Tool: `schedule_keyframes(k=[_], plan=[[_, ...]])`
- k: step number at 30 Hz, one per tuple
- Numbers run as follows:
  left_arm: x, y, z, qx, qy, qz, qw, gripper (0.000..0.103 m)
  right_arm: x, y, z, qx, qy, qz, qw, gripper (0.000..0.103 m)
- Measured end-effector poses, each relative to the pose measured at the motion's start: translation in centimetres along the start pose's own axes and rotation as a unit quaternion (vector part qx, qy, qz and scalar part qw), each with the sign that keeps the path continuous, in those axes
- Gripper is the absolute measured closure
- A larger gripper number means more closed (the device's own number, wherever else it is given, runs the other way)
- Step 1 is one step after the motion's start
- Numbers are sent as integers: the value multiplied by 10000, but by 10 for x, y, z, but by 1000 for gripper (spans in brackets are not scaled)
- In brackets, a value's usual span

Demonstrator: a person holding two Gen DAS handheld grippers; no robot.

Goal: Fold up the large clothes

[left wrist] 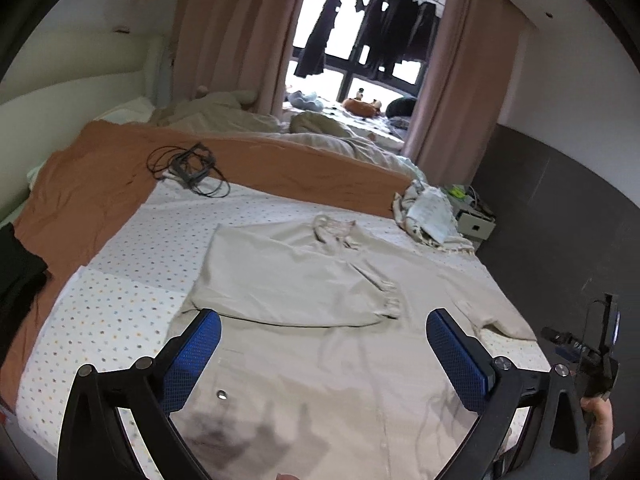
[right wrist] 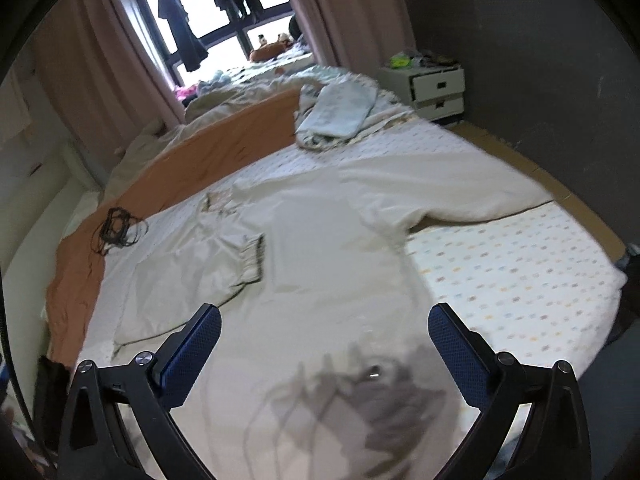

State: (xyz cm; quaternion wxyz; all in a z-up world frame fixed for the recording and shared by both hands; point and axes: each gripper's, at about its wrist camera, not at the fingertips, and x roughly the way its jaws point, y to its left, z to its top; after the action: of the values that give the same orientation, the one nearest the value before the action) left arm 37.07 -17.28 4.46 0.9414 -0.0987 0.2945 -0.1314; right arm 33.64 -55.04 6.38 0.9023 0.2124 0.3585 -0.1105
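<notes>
One beige garment [left wrist: 304, 280] lies spread on the bed [left wrist: 120, 300], its near hem cut off by both frames. Two hand-held grippers, left [left wrist: 324, 344] and right [right wrist: 324, 340], hang released above it, grasping nothing.

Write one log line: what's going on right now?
garment: cream jacket flat on bed, one sleeve folded in | left gripper: open, empty | right gripper: open, empty
</notes>
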Motion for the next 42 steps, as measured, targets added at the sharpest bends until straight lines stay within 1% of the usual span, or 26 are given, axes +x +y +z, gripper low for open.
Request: schedule_keyframes(k=[2,6,11,14,18,22,23,26,27,29,33,35,40,42], plan=[[-1,-9,-2,22,-2,-67,10000,0,-12,-18,2,32,-143,70,9999,0],[-3,-35,-8,134,-56,-119,9998,0,-27,-44,8,-12,-354,-26,9994,0],[-3,-65,-12,272,-11,-246,9993,1,-42,-78,7,49,-507,-16,9987,0],[3,-82,-15,354,42,-248,9991,1,-46,-103,9,234,-543,-35,9982,0],[17,-99,-19,318,116,-335,9989,1,-43,-137,10,407,-541,-151,9976,0],[40,-102,-20,199,213,-426,9987,2,-31,-170,14,769,-507,-136,9957,0],[48,-103,-20,230,280,-406,9985,4,-26,-177,16,861,-509,-110,9949,2],[67,-102,-20,266,363,-327,9985,7,-15,-191,19,1058,-539,-101,9929,4],[73,-100,-19,229,389,-322,9985,7,-10,-197,20,1134,-535,-99,9921,5],[88,-96,-18,135,464,-372,9981,10,6,-210,24,1343,-473,-76,9898,17],[122,-88,-18,133,620,-362,9973,15,39,-230,30,1673,-296,0,9855,26],[135,-84,-18,142,640,-364,9972,15,59,-239,34,1834,-220,50,9828,37],[172,-69,-19,194,779,-246,9965,16,113,-257,45,2135,-36,-32,9769,46],[186,-62,-20,186,822,-222,9962,17,130,-262,49,2213,2,-52,9752,47]])
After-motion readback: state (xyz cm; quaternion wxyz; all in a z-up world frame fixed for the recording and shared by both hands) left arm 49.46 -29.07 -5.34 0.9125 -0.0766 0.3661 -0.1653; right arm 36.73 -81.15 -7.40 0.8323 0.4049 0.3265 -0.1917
